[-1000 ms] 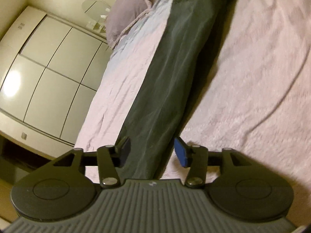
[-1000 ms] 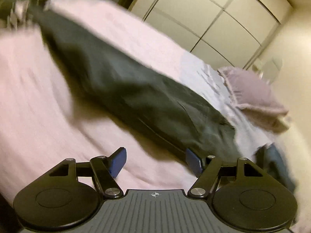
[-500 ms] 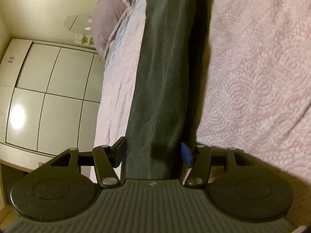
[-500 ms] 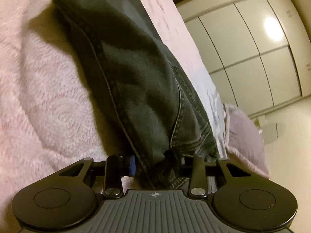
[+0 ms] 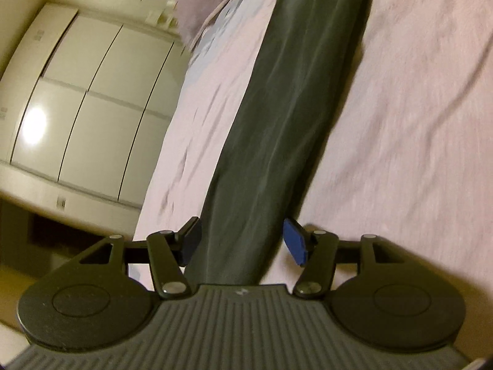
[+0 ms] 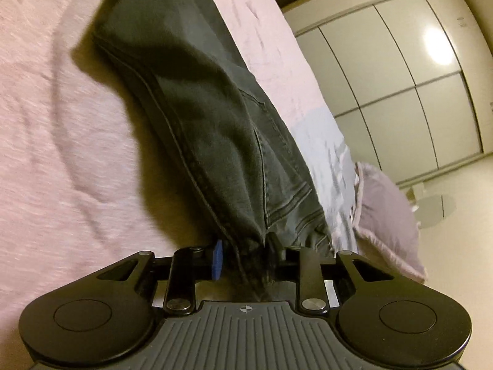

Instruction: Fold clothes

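Jeans (image 5: 277,117), dark grey denim folded lengthwise into one long band, are lying stretched across the pink bedspread (image 5: 416,123), running from the leg end near the foot of the bed up toward the pillow end. The left gripper (image 5: 243,242) is hovering at the leg end with its jaws standing wide apart, one blue pad (image 5: 295,242) on each side of the cloth and neither pressing it; the fabric is passing between them and under the gripper body. In the right wrist view the right gripper (image 6: 243,257) is sitting at the waistband end, its jaws drawn close together and pinching a bunched fold of the jeans (image 6: 215,129) beside the back pocket seam, so the denim is rising off the bedspread (image 6: 61,154) there and casting a shadow on it. A lilac pillow (image 6: 388,215) is resting at the head edge of the bed, just beyond the waistband, on a paler blue sheet (image 6: 323,141). White wardrobe doors (image 5: 92,98) are standing beyond the far side edge of the bed.
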